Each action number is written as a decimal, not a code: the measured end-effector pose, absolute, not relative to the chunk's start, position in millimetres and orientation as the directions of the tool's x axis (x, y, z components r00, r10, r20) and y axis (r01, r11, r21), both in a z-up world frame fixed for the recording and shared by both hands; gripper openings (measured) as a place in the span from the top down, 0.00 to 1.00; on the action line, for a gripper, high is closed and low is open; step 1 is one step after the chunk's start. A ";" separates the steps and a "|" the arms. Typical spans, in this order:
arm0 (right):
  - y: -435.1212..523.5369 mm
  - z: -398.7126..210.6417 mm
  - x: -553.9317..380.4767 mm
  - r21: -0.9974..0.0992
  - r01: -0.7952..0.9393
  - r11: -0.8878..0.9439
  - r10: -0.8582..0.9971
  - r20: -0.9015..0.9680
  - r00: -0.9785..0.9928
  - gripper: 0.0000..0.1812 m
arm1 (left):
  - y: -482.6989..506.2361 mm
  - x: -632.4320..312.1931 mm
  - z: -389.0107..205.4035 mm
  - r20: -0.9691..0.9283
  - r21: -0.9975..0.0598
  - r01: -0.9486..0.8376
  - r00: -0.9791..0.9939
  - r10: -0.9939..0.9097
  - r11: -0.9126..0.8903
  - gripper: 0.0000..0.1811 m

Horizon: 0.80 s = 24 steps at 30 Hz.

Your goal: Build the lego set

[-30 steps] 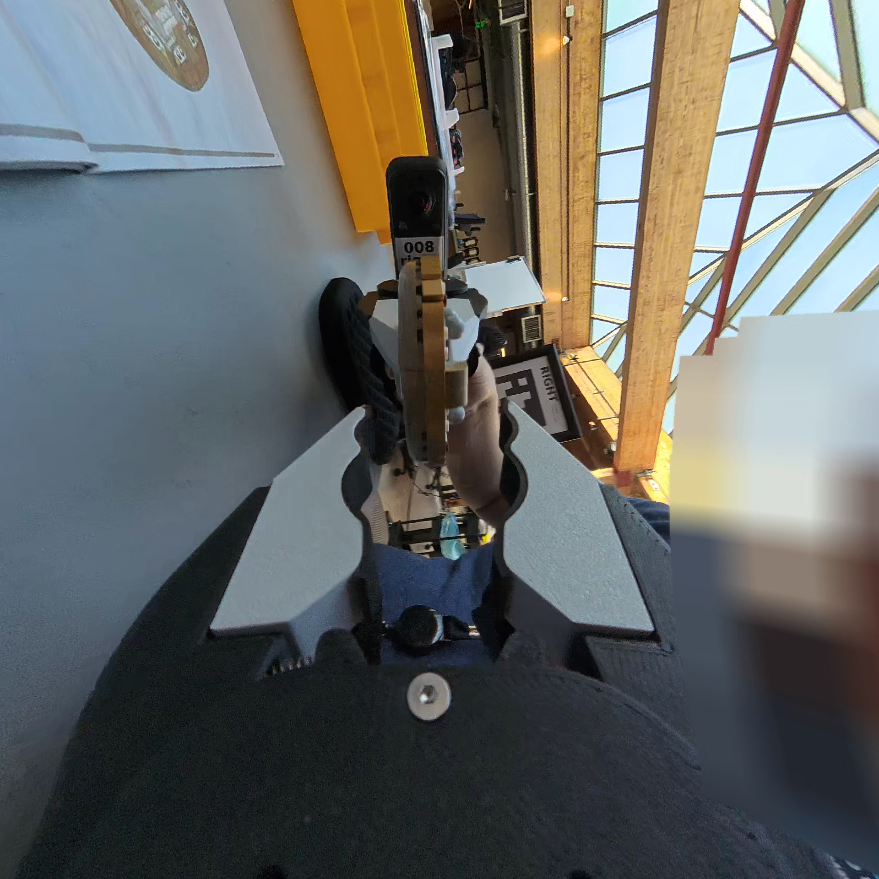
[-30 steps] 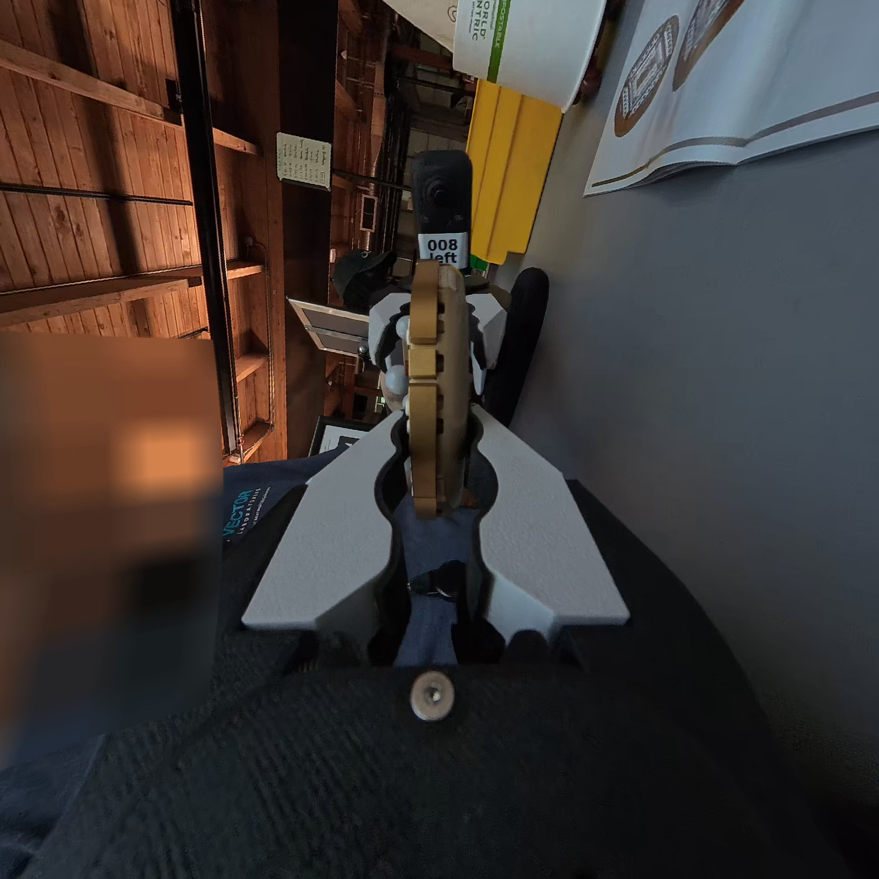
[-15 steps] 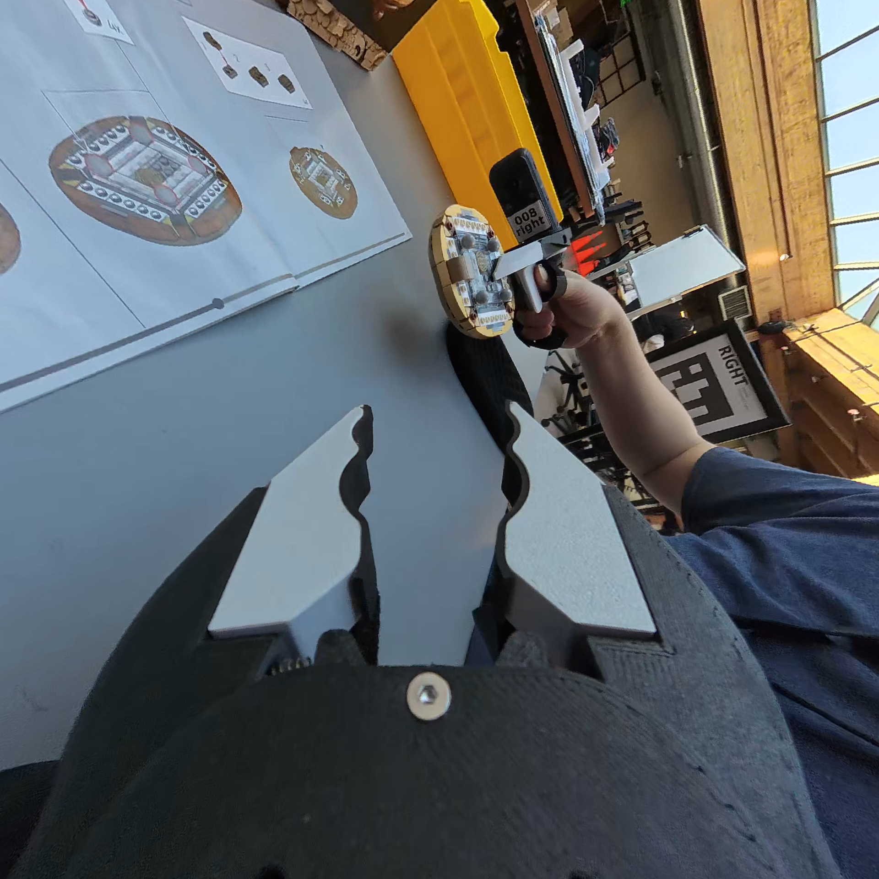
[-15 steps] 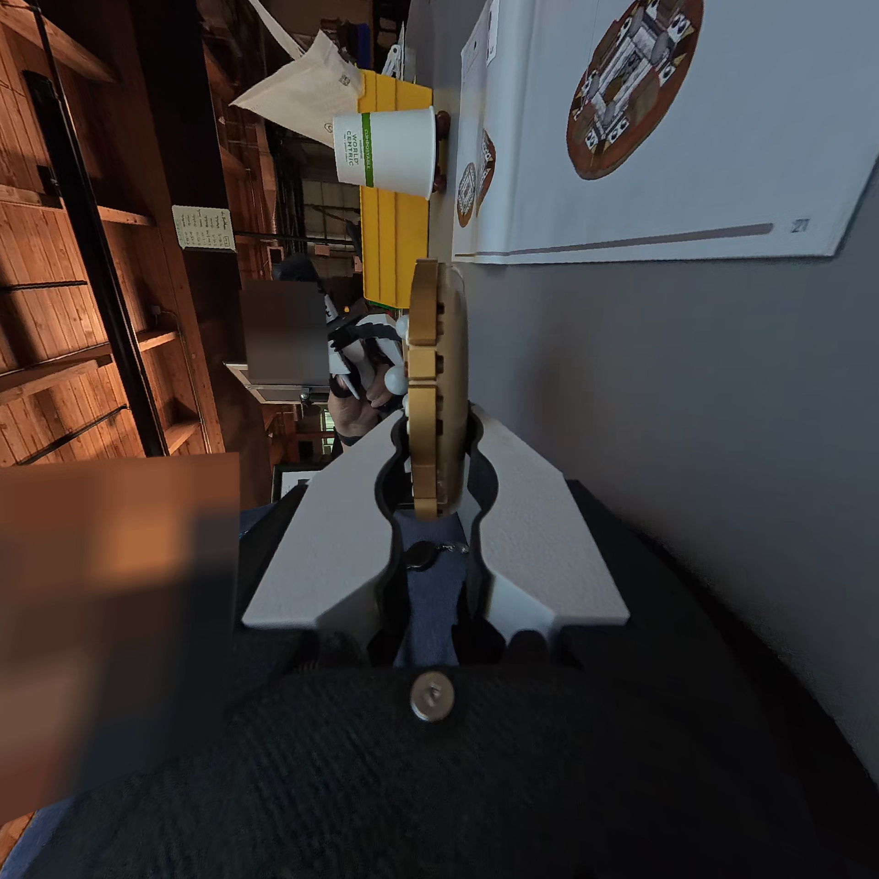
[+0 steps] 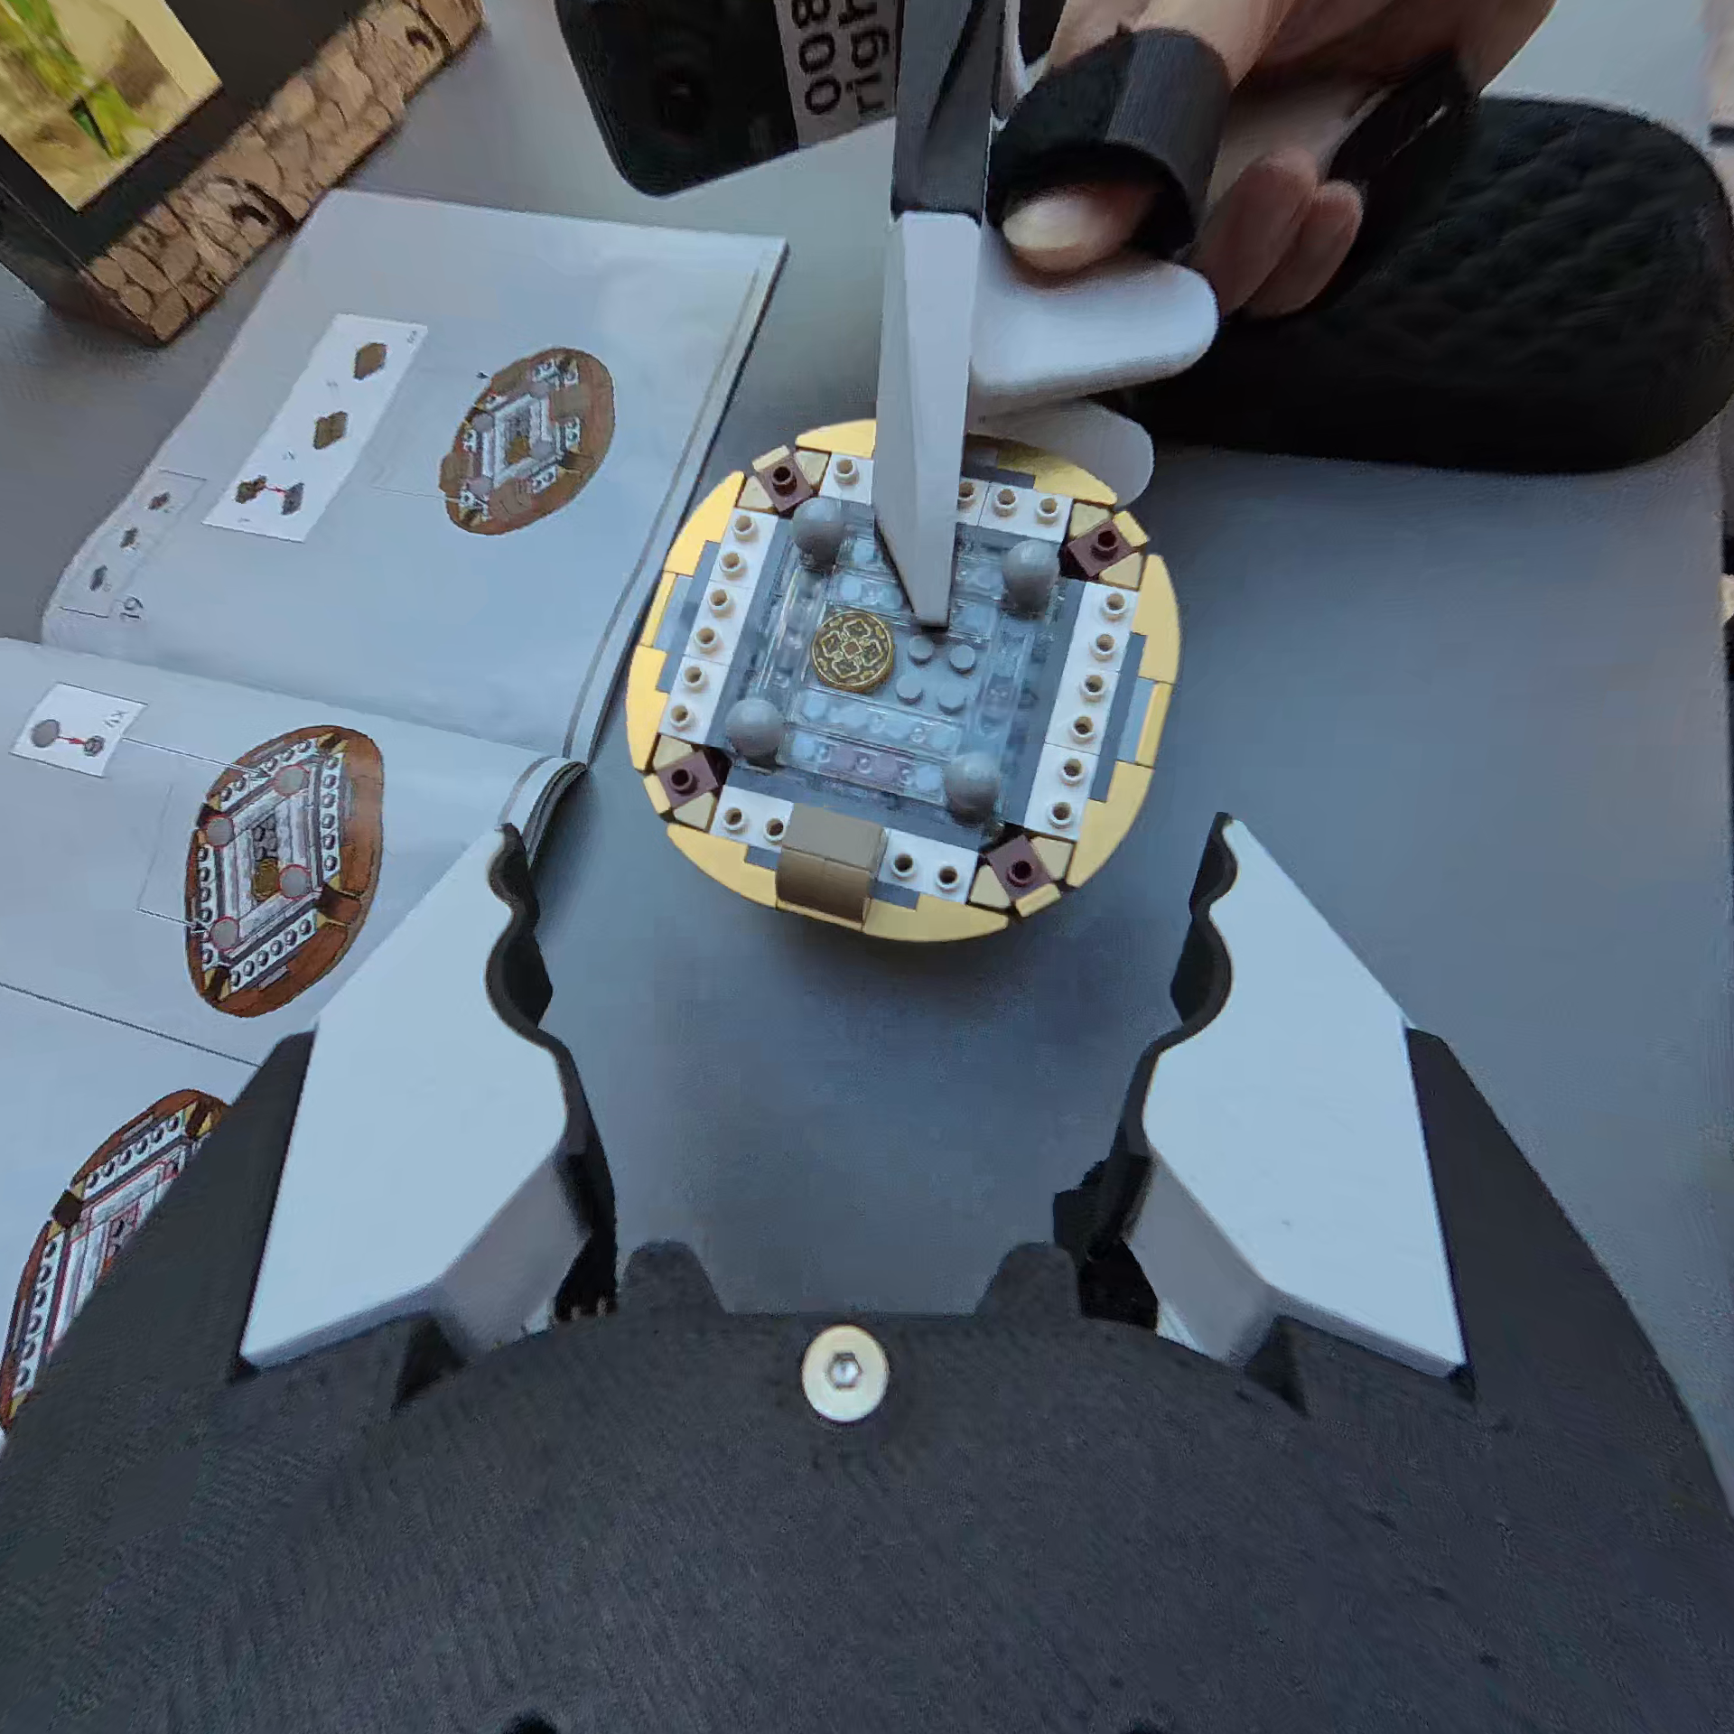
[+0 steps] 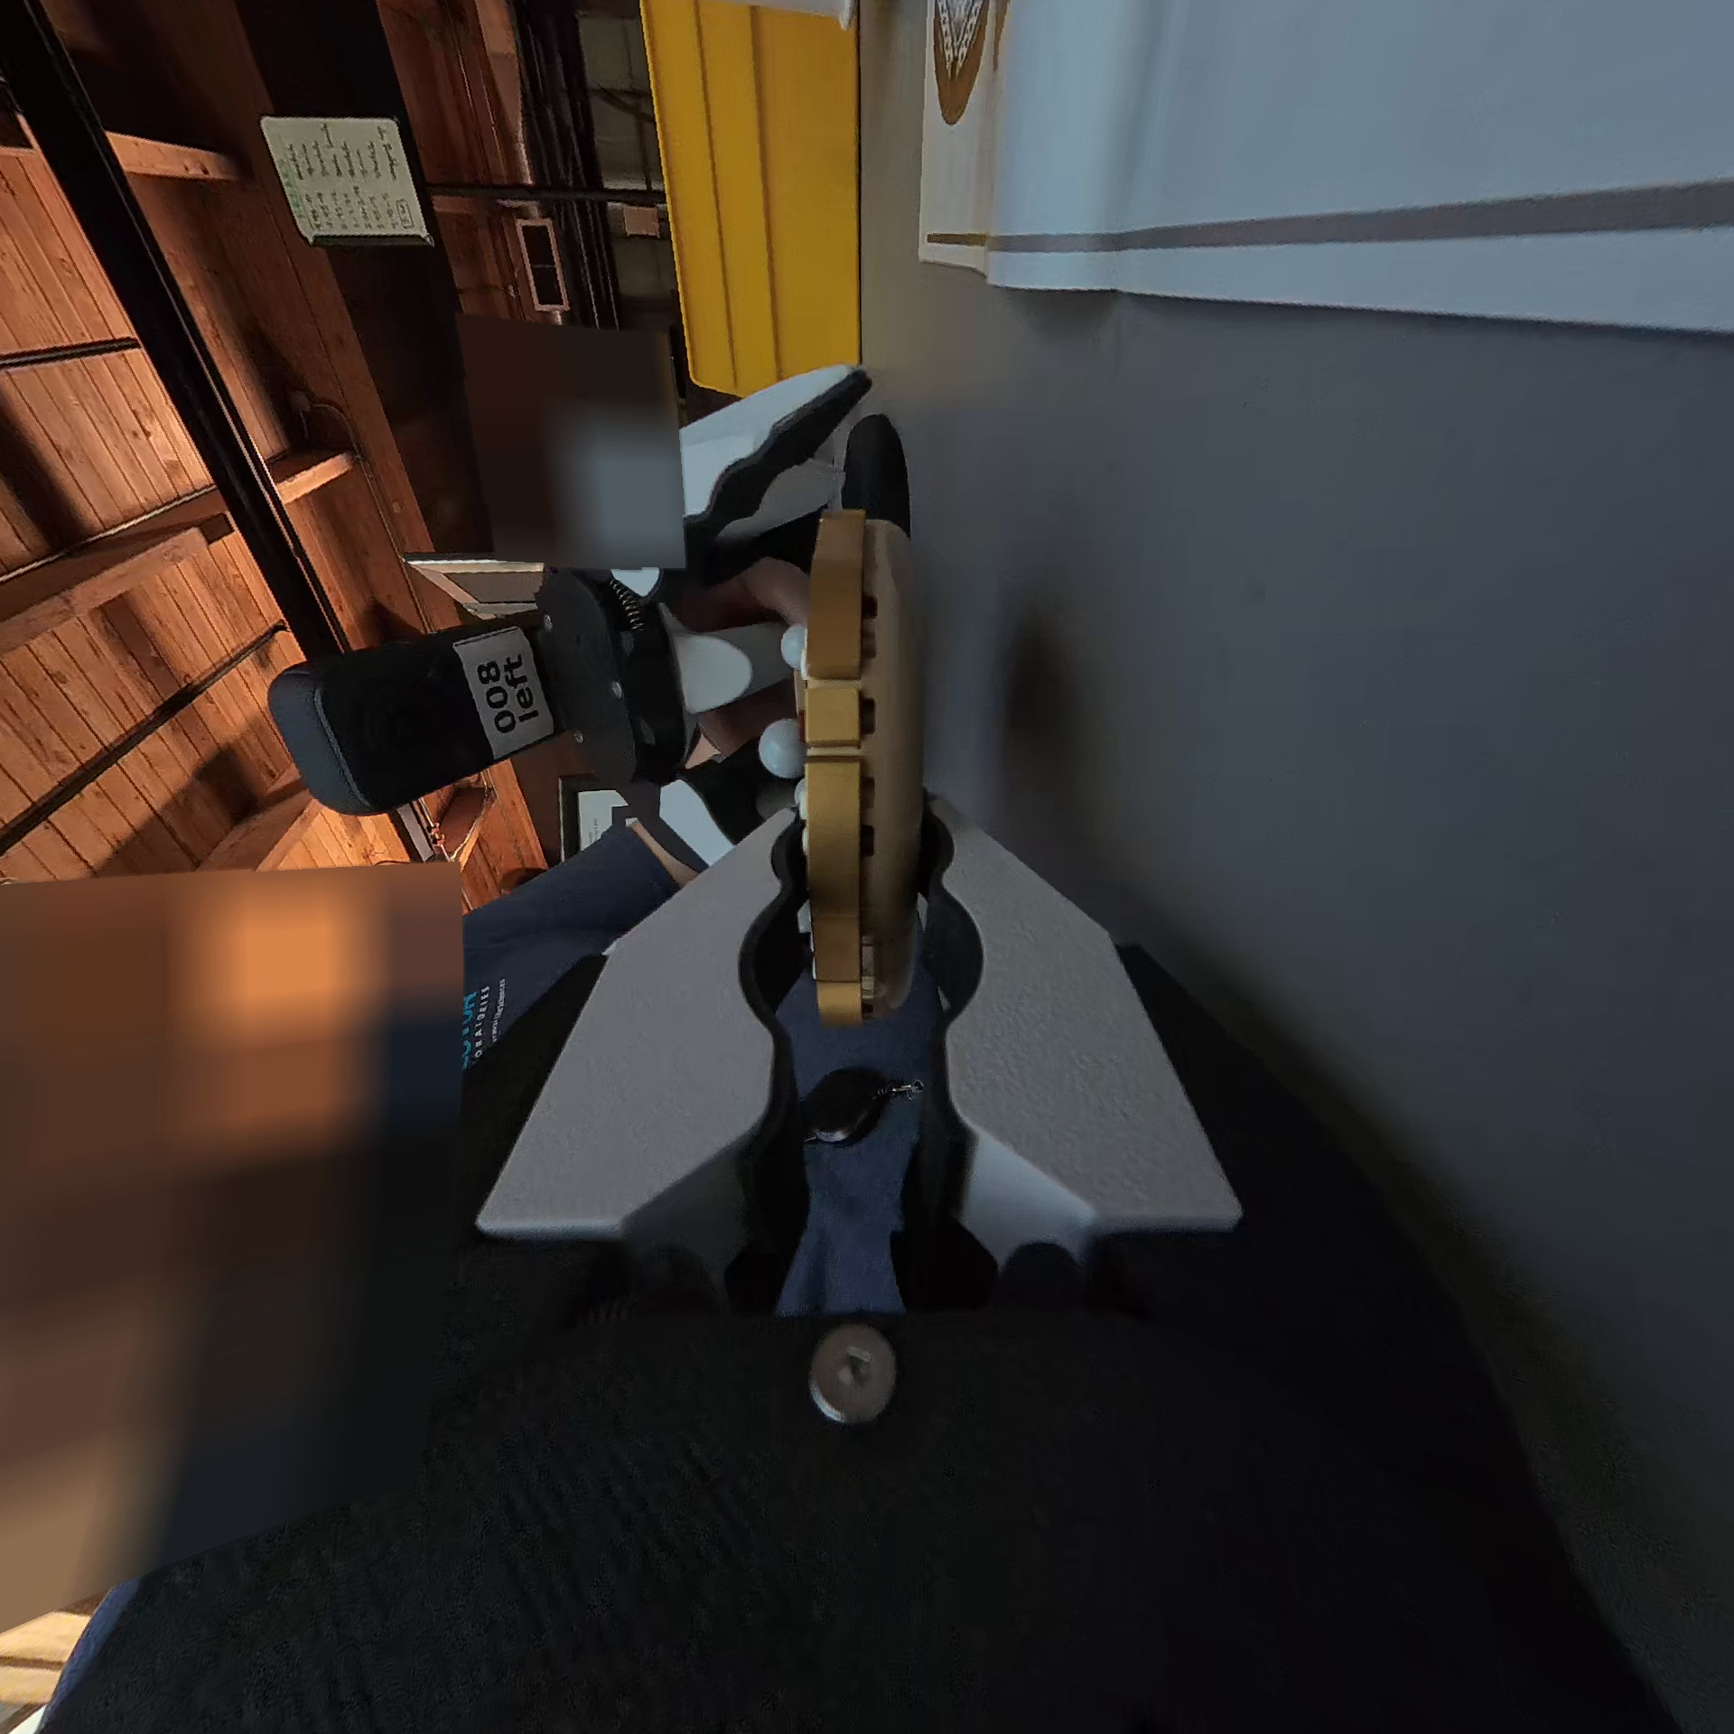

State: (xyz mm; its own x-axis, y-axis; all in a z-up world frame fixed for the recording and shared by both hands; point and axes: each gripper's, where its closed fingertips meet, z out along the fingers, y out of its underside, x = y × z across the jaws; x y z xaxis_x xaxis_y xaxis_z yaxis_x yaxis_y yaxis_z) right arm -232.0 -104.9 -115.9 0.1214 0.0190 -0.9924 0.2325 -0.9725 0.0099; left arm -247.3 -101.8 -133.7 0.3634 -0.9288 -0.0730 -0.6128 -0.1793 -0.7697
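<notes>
Lego build point(image 5: 901, 694), the round gold-rimmed disc with the white studded border and four grey ball posts, is pinched at its far edge by your right tongs point(image 6: 859, 924). The right wrist view shows it edge-on, with those tongs clenched on its rim. It sits over the grey desk point(image 5: 1407, 844), just beside the open instruction booklet point(image 5: 403, 488); I can't tell if it's resting on the desk or held just off it.

Your left tongs point(image 5: 863, 995) are released, jaws spread wide, holding nothing, hanging just short of the near edge of the disc where the tan brick point(image 5: 830, 868) sticks out.

My read is you're steadying the disc so the free side can add or press a part. A few tips:

- Keep the right grip on the rim only. One finger point(image 5: 924, 450) reaches over the clear centre panels, next to the round patterned tile point(image 5: 849, 652), and could block a part going there.
- Set the disc flat on the desk before pressing anything down. An edge grip will probably let it pivot under load.
- Left side needs a piece first, and I don't see loose bricks in either view, so check the booklet page for the next part.
- Watch those ball posts; they look easy to knock off with a wide-open jaw.
</notes>
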 end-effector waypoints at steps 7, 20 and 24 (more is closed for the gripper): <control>-104.8 -123.7 -238.4 0.005 0.249 -0.968 0.031 -0.990 0.139 0.89 | -101.5 -239.2 -151.7 -0.012 -0.738 -0.651 0.277 -0.961 -0.179 0.34; -104.6 -137.0 -228.1 0.005 0.362 -0.932 0.108 -0.951 0.290 0.78 | -103.4 -240.5 -166.4 -0.025 -0.687 -0.703 0.277 -0.960 -0.185 0.37; -96.7 -141.9 -210.9 -0.048 0.386 -0.921 0.202 -0.907 0.369 0.78 | -101.8 -240.4 -166.6 -0.023 -0.678 -0.708 0.288 -0.957 -0.197 0.37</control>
State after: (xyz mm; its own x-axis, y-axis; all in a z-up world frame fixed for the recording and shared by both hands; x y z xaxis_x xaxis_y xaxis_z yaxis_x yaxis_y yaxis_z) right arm -210.9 -96.7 -141.9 0.3691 0.2020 -0.9072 0.3862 -0.9212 -0.0479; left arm -240.4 -101.8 -166.6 0.2881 -0.9573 -0.0232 -0.7078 -0.1965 -0.6785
